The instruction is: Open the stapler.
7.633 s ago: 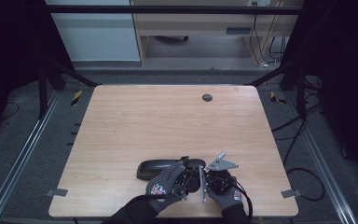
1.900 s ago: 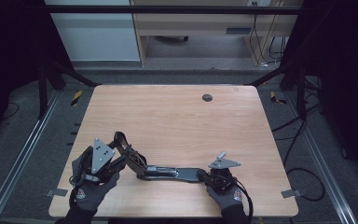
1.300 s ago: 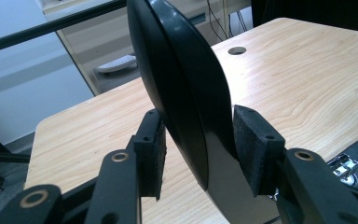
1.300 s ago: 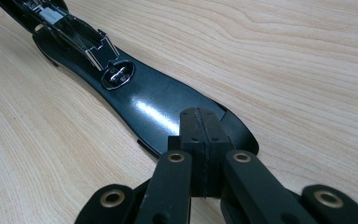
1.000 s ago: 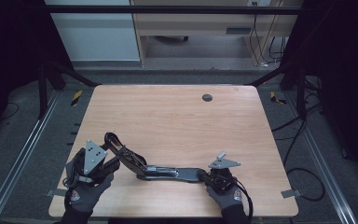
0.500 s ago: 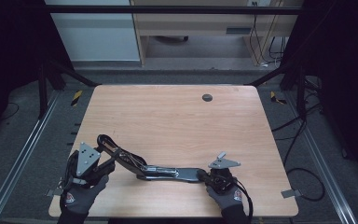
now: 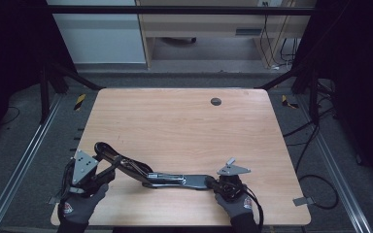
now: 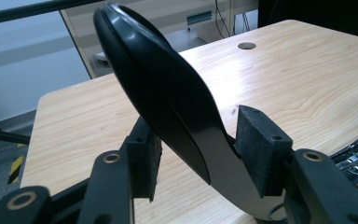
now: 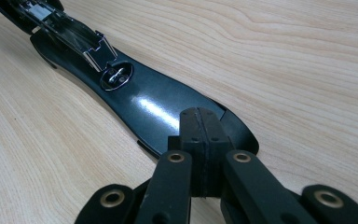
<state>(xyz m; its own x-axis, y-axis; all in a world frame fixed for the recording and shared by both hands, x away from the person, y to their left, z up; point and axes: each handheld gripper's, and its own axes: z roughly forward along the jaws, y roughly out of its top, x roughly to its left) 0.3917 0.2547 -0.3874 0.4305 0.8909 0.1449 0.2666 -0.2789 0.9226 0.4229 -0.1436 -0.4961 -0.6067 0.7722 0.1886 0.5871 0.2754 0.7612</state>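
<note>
A black stapler lies swung open on the wooden table (image 7: 175,126). Its base (image 7: 179,180) rests flat and its top arm (image 7: 119,162) stretches to the left. My left gripper (image 7: 108,170) is at the near left; its jaws have just been opening. The top arm (image 8: 158,84) stands between its pads (image 8: 261,149), which no longer clamp it. My right gripper (image 7: 211,183) is shut, pads pressed together, with its tips (image 9: 200,135) resting on the rounded end of the base (image 9: 149,107). The metal staple channel (image 9: 70,35) lies exposed beyond.
A round cable hole (image 7: 215,101) sits in the table's far middle. Metal rails run along both sides of the table, and a black cable (image 7: 315,189) loops on the floor at the right. A cabinet stands behind the table.
My left hand has drawn left and toward the near edge, pulling the stapler's top arm further open and lower. The right gripper and the base have stayed put.
</note>
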